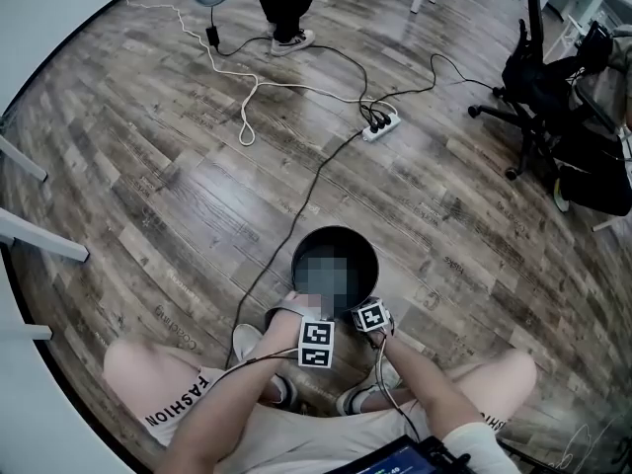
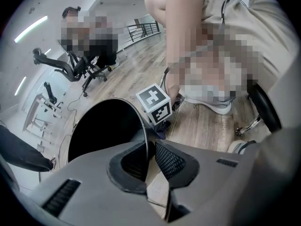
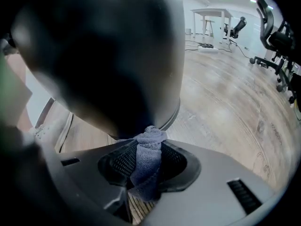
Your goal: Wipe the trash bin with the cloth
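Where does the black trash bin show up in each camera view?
Head view: trash bin at lower centre.
Left gripper view: trash bin centre-left, its rim pinched by the left tool.
Right gripper view: trash bin fills the upper left, cloth at its lower edge.
Shared landmark: the wood-plank floor.

Trash bin [image 1: 337, 232]: round, black, open-topped, upright on wood-plank floor [image 1: 197, 186]. Its thin rim at 7 o'clock is pinched between the jaws of the left gripper [image 2: 148, 155]. Cloth [image 3: 146, 166]: small, grey-blue, nubby, bunched into a wad and clamped in the right gripper [image 3: 149, 147], its upper end touching the bin's outer wall near the base, at about 5 o'clock.
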The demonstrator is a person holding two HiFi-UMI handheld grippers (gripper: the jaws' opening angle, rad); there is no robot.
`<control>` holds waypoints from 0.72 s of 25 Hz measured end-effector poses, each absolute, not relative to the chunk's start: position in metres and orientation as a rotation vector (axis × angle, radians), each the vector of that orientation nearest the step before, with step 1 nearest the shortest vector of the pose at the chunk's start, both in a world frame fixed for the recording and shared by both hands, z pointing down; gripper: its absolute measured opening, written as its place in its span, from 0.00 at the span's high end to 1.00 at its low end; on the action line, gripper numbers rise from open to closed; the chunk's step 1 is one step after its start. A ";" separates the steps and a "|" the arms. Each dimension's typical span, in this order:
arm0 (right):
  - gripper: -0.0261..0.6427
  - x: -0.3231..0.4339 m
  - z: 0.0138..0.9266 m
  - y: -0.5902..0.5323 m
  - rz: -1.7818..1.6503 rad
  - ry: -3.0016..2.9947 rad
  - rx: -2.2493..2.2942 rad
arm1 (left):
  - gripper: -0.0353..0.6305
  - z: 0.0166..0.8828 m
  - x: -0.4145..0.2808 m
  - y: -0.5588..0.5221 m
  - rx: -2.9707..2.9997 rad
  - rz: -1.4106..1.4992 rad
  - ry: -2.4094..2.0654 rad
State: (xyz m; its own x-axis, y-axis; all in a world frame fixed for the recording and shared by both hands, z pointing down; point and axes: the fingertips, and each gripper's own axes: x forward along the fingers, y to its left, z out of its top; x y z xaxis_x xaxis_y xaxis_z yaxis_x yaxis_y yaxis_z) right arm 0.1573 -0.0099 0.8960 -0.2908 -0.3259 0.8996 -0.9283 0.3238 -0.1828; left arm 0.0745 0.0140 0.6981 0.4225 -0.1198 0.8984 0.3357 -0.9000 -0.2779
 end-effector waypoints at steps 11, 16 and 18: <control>0.77 0.155 0.824 0.030 1.111 -1.653 1.023 | 0.78 0.698 0.071 0.015 -2.329 -1.486 -0.158; 0.77 0.133 0.746 0.025 1.133 -1.741 0.988 | 0.67 0.700 0.052 0.002 -2.227 -1.525 -0.207; 0.77 0.126 0.716 0.024 1.138 -1.787 0.986 | 0.67 0.708 0.044 -0.001 -2.178 -1.547 -0.214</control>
